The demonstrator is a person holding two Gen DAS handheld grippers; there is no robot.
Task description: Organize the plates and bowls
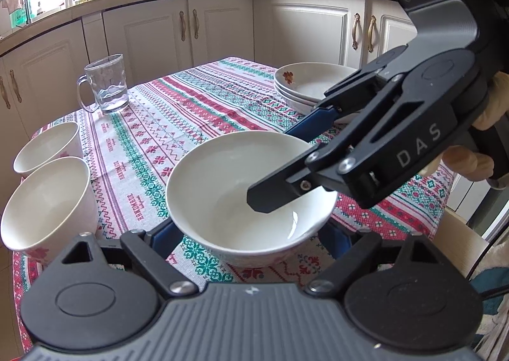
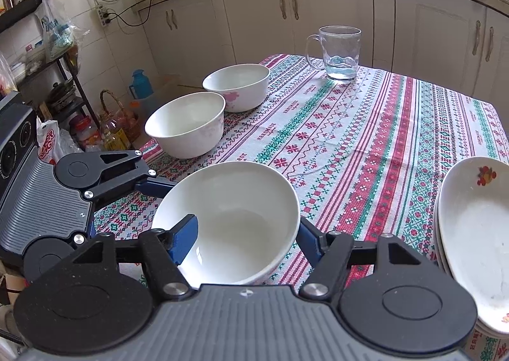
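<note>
Apparently the task is about half done. The plates already lie in one stack at the right edge of the counter, so I judge that part finished. The bowls are not yet gathered: two deep bowls stand side by side, almost touching, at the far left edge, and a wide bowl sits alone on the patterned cloth at the near side, well apart from them.

Both grippers are at this wide bowl. The left gripper has its fingers on the outside of the bowl, one at each side and very close to the wall; I cannot tell if they really press on it. The right gripper straddles the rim, with one finger inside the bowl and the other outside. The gap between its fingers is much wider than the thin wall, so they look released, not grasping. The bowl seems to rest on the cloth.

What is left, in my judgement, is to bring the three bowls together. A glass mug at the far side is not part of the work.
</note>
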